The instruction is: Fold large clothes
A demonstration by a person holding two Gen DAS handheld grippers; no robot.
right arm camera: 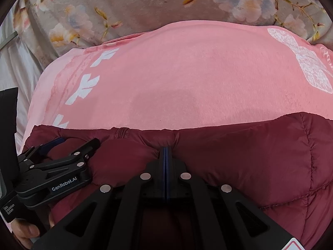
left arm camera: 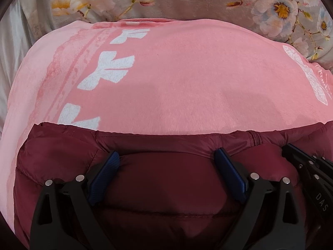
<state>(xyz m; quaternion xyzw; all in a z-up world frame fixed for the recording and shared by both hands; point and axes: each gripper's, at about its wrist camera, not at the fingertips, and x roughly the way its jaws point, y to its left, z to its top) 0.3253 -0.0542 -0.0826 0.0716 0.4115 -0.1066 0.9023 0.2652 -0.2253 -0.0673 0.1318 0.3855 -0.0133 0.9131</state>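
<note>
Maroon puffer jacket (right arm camera: 249,156) lies on a pink blanket (right arm camera: 177,79) over the bed. Right gripper (right arm camera: 165,152) pinches its edge tight; left gripper (left arm camera: 166,166) gapes wide, holding nothing. I'd grab the hem before folding, keeping both corners level.

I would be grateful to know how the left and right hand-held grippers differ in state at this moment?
The left hand-held gripper is open, its blue pads spread wide with the maroon jacket bulging between them; the right hand-held gripper is shut, pads pressed together with jacket fabric puckering around their tips. The left appears to pinch nothing; the right appears to pinch a fold. Both sit side by side at the jacket's far edge, over the pink blanket.
</note>
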